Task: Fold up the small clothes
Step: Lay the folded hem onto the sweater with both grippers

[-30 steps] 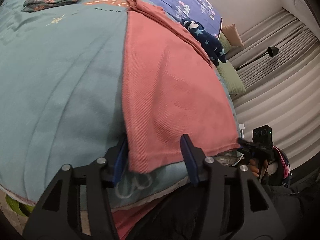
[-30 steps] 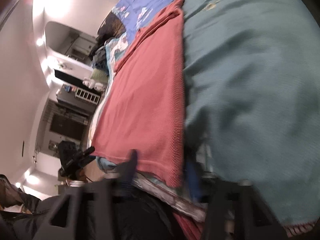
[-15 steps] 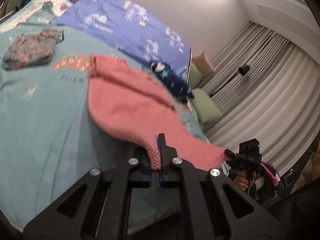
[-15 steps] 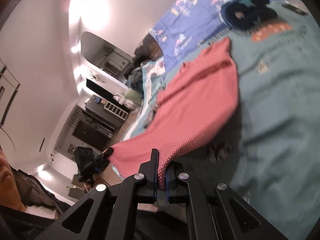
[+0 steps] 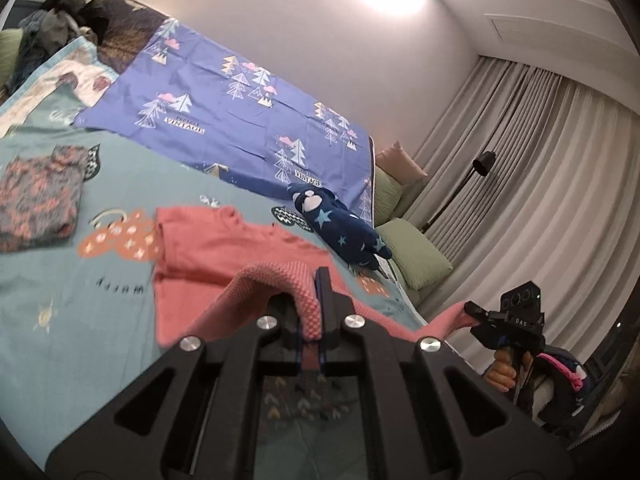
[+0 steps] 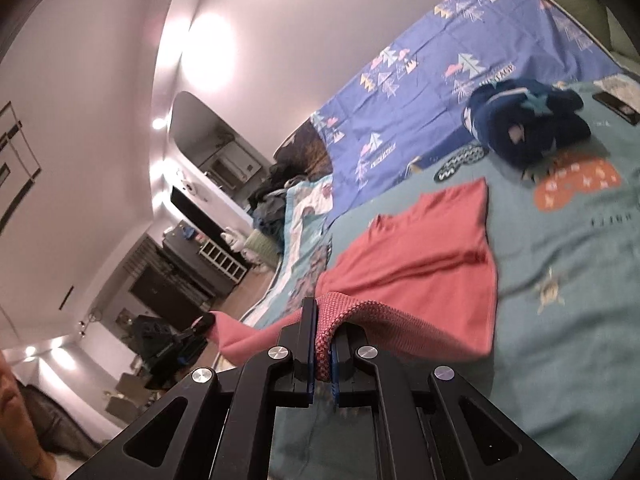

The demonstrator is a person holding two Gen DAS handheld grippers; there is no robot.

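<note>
A salmon-pink knit top (image 5: 208, 256) lies on the teal bedspread (image 5: 72, 312), its far part flat, its near hem lifted. My left gripper (image 5: 310, 312) is shut on one hem corner. My right gripper (image 6: 322, 344) is shut on the other hem corner; it also shows in the left wrist view (image 5: 476, 314). The top (image 6: 432, 256) hangs between the two grippers above the bed. The left gripper shows in the right wrist view (image 6: 200, 326), holding its corner.
A folded floral garment (image 5: 36, 200) lies far left on the bed. A navy star-print garment (image 5: 344, 232) lies at the far right near green pillows (image 5: 416, 252). A blue tree-print sheet (image 5: 240, 120) covers the back. A dark phone (image 6: 616, 106) lies on the bedspread.
Both grippers closed on the near hem corners and lifted them up off the bed and forward; the hem now hangs raised while the far part stays flat.
</note>
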